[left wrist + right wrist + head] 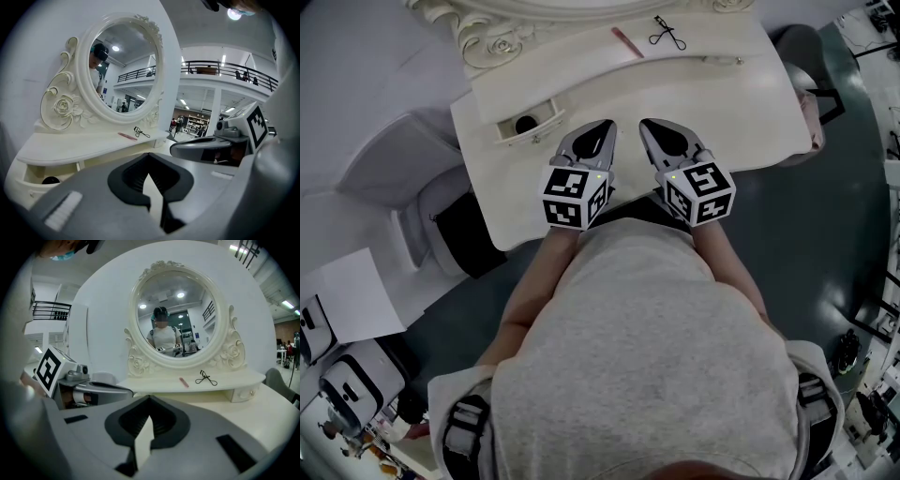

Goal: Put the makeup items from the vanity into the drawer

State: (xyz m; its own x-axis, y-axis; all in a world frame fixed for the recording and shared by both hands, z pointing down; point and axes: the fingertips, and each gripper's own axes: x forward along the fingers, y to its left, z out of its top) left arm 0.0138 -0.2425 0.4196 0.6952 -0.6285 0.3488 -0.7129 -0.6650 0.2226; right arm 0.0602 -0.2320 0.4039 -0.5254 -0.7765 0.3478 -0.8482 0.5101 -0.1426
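Grey left gripper (606, 125), grey right gripper (647, 125): I am holding both shut, side by side, tilting down; black eyelash curler (667, 34) ahead.

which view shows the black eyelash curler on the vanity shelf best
The head view: it looks down on the black metal eyelash curler, so its whole scissor-like outline stands out against the cream vanity shelf. The right gripper view shows it low and foreshortened; the left gripper view shows it smaller still.
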